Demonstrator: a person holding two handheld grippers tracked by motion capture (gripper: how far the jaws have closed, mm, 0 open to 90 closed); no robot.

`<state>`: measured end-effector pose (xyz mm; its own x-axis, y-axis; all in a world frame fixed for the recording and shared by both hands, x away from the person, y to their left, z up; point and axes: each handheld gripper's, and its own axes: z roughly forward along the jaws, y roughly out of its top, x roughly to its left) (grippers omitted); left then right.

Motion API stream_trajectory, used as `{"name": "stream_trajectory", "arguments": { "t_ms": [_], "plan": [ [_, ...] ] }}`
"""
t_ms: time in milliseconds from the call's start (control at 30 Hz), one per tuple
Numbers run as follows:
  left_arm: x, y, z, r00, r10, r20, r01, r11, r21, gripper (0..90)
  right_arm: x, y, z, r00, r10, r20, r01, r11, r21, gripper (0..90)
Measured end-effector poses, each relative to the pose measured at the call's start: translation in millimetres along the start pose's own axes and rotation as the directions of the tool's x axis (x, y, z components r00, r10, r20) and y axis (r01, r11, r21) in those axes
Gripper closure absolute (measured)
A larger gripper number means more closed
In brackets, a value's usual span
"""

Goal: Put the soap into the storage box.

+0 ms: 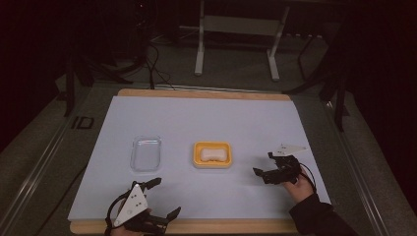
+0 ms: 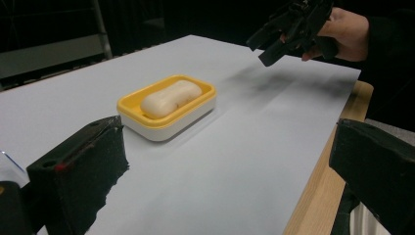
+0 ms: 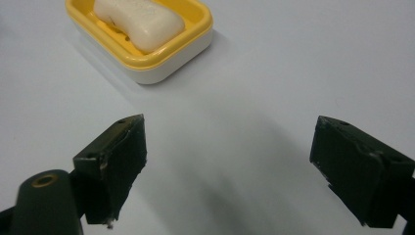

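Note:
A yellow soap dish point(image 1: 197, 155) stands on the white sheet near the middle, with a pale bar of soap point(image 1: 213, 154) lying in it. My right gripper point(image 1: 264, 163) hovers open just right of the dish, jaws pointing left, nothing between them. In the right gripper view the dish point(image 3: 171, 61) and soap point(image 3: 139, 22) lie ahead and up to the left of the open gripper point(image 3: 237, 161). My left gripper point(image 1: 164, 198) sits open and empty at the sheet's front edge. The left gripper view looks across its open gripper point(image 2: 227, 166) at the dish point(image 2: 171, 125), the soap point(image 2: 170, 99) and the right gripper point(image 2: 293, 27).
A clear plastic tray point(image 1: 146, 153) lies left of the soap dish. The white sheet point(image 1: 206, 118) covers a wooden board point(image 1: 196, 93) whose edge shows at front and back. Table legs and cables stand on the dark floor beyond.

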<state>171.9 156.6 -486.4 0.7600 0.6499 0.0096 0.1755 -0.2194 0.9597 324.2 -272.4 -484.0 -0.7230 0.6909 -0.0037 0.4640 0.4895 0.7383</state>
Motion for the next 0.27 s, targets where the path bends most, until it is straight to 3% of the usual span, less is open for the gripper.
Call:
{"name": "stream_trajectory", "arguments": {
  "t_ms": [267],
  "plan": [
    [-0.1,0.1,0.1,1.0000,0.000,0.000,0.000,1.0000,-0.001,0.8,0.1,-0.2,0.4,1.0000,-0.005,-0.004,0.005,1.000,-0.004,13.5]
  ]
}}
